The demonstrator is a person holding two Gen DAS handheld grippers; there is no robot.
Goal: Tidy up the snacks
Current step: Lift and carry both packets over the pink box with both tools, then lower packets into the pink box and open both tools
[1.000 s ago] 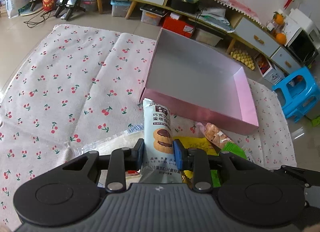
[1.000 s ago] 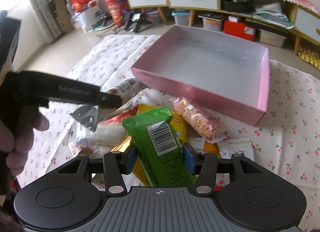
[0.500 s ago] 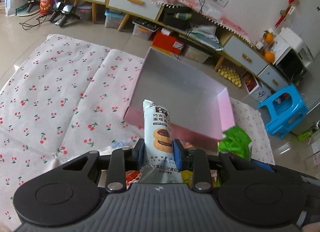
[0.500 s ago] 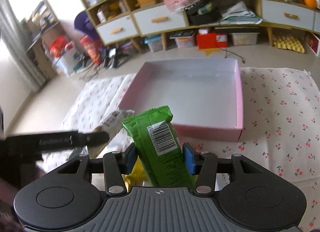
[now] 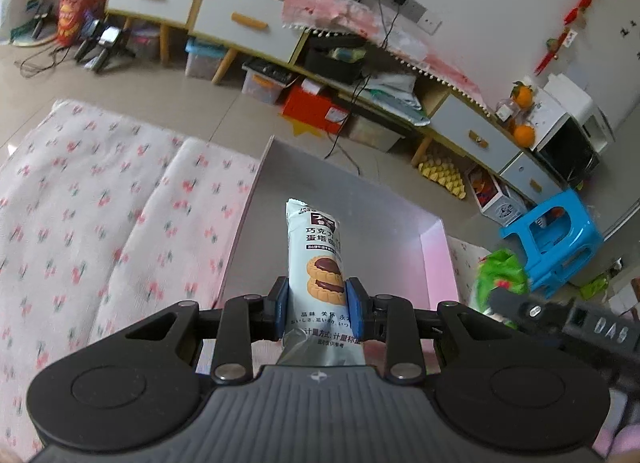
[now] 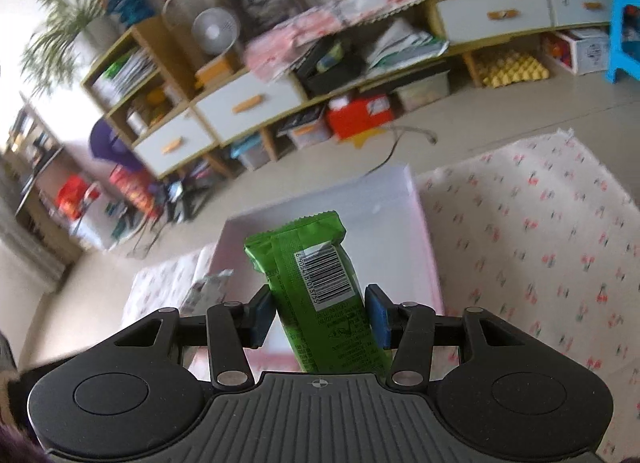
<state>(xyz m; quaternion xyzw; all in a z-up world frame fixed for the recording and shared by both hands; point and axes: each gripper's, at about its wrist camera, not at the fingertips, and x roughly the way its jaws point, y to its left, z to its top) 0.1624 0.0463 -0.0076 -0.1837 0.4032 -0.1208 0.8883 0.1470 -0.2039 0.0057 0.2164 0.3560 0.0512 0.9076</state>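
Observation:
My left gripper point(image 5: 316, 309) is shut on a pale blue cookie packet point(image 5: 318, 263) and holds it above the pink box point(image 5: 436, 259), whose grey inside looks empty. My right gripper point(image 6: 318, 313) is shut on a green snack packet point(image 6: 316, 275) with a barcode, also held above the pink box point(image 6: 426, 231). The green packet point(image 5: 500, 275) and the right gripper's body show at the right of the left wrist view. The cookie packet's end point(image 6: 208, 289) shows at the left of the right wrist view.
The box lies on a cherry-print cloth point(image 5: 100, 215) on the floor, which also shows in the right wrist view point(image 6: 540, 247). Behind stand low cabinets point(image 5: 240, 19) with bins and a red box point(image 5: 320, 109) beneath. A blue stool point(image 5: 552, 243) stands at the right.
Both grippers have risen and moved forward over the pink box with their packets. The snack pile on the cloth has dropped out of view.

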